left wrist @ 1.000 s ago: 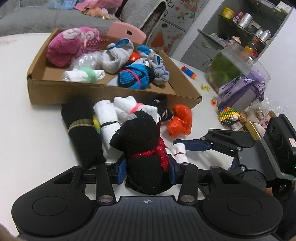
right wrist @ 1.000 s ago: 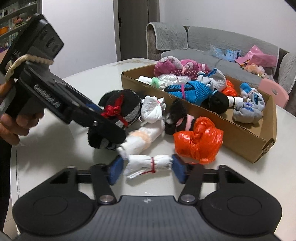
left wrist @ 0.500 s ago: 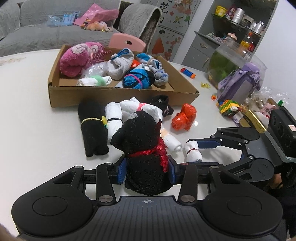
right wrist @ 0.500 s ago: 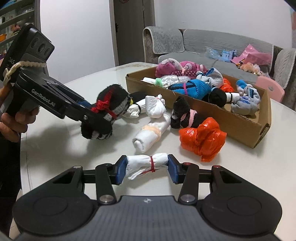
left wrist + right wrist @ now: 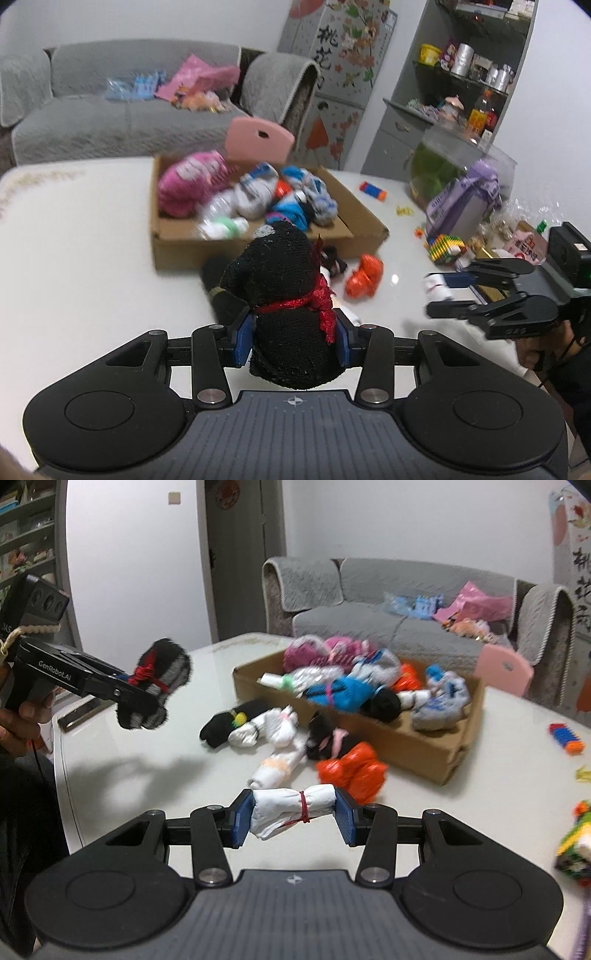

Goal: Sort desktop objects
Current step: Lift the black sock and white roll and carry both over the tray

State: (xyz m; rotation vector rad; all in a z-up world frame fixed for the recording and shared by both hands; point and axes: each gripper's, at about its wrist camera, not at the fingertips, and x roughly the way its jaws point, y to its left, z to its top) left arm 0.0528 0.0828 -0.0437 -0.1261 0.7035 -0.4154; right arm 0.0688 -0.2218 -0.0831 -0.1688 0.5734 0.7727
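Left gripper (image 5: 293, 334): blue pads pressed on both flanks of a black sock bundle (image 5: 286, 295) tied with a red band, jaws partly closed around it; the bundle is held clear above the white table (image 5: 85, 266), seen from the right wrist view hanging in the air with its shadow on the tabletop.

Right gripper (image 5: 293, 818): jaws drawn in to a narrow gap, pads clamped on the two ends of a white sock roll (image 5: 291, 808) bound with a red elastic; the roll lies crosswise between the pads, off the table.

Cardboard box (image 5: 399, 738) sits farther back on the table — open top, filled with bundled socks in pink, grey, blue and black.

Loose on the table in front of the box: a black roll with a yellow tie (image 5: 225, 725), several white rolls (image 5: 277, 727), a black-and-pink bundle (image 5: 327, 738), an orange bundle (image 5: 352, 771) just beside the box wall.

Left-view edges blurred; small toys at far right not identifiable — a purple case (image 5: 465, 203) stands there.
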